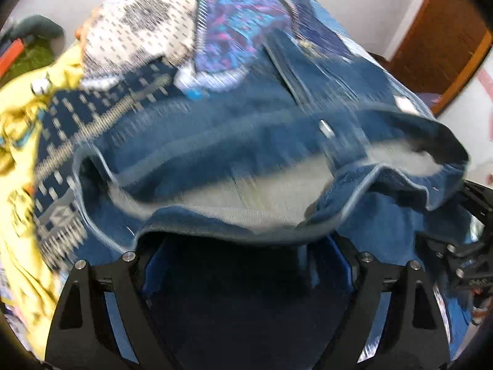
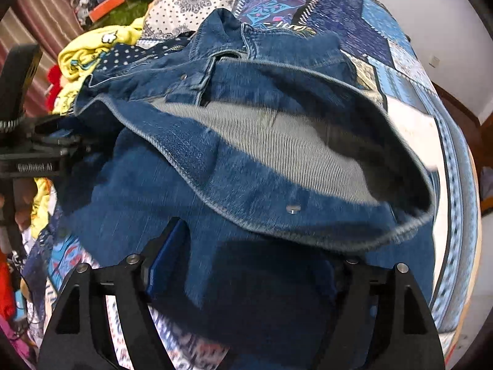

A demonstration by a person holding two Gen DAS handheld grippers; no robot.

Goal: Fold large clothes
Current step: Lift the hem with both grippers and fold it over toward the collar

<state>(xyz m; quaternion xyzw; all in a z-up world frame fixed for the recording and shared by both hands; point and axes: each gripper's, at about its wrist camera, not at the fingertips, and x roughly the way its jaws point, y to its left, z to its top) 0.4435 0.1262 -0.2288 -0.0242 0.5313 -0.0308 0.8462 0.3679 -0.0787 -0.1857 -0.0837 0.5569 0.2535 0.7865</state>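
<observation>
1. Denim fills the space between both pairs of fingers: the blue denim jacket (image 1: 246, 141) drapes over the tips of the left gripper (image 1: 246, 277) and bulges ahead of them, its grey striped lining showing through the open hem.
2. Fingers of the left gripper stand fairly wide, with jacket cloth bunched between them; the tips are buried, so I cannot tell how firmly they bite.
3. In the right wrist view, the right gripper (image 2: 243, 280) also has the jacket (image 2: 246, 154) between its fingers, spread a moderate way apart with a thick fold of denim filling the gap, the blue pad (image 2: 163, 265) of its left finger pressed against the cloth.
4. Beyond the fingers, the jacket lies on a patchwork quilt (image 2: 400, 71) in blues and whites.
5. Left of the fingers sits a yellow garment (image 1: 18, 154), touching the jacket's edge.
6. The other gripper's black body shows at the left edge of the right wrist view, beside the denim.
</observation>
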